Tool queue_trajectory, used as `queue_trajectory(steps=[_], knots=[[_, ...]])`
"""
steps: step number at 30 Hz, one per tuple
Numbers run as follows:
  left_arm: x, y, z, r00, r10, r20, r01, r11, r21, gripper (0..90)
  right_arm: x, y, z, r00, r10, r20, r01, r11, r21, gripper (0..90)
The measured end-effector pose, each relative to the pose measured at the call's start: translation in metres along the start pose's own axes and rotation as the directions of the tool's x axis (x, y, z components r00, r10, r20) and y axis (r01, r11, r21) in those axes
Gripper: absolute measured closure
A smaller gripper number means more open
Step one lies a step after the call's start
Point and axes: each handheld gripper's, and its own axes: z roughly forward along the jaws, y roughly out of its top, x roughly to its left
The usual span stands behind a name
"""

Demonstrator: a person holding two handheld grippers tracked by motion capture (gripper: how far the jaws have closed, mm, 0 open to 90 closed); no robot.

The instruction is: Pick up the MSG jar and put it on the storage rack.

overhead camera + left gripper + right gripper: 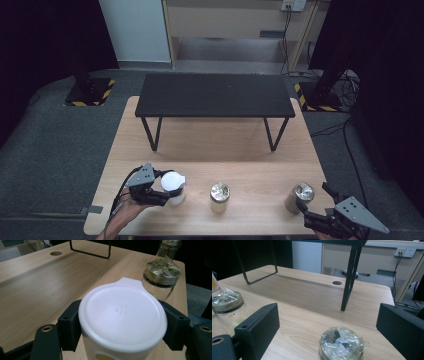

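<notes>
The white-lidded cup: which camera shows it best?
The left gripper view: the white-lidded cup is close up there, the left gripper clamped on both sides. The high view shows it small; the right gripper view catches perhaps a sliver at its left edge.

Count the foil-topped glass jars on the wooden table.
2: the middle jar at the table's near edge, and the right jar between the right gripper's open jaws.

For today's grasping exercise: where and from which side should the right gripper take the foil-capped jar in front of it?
Grip the jar by its round body below the crinkled cap, coming level from the table's near edge. It stands upright, centred between the right gripper's open fingers.
</notes>
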Motion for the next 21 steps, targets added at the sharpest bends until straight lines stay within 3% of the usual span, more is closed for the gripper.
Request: queue_trajectory(steps=[10,21], knots=[[-0.001,0.002,-0.002,0.9999,-0.010,0.012,0.010,0.9999,-0.008,29.7,0.000,0.000,0.000,1.0000,-0.001,-0.001,0.001,1.000,0.001,5.3],[-0.001,0.022,-0.015,1.0000,-0.001,0.008,0.002,0.9999,-0.015,29.8,0.000,0.000,0.000,1.0000,0.000,-0.004,0.000,1.000,0.000,5.3]])
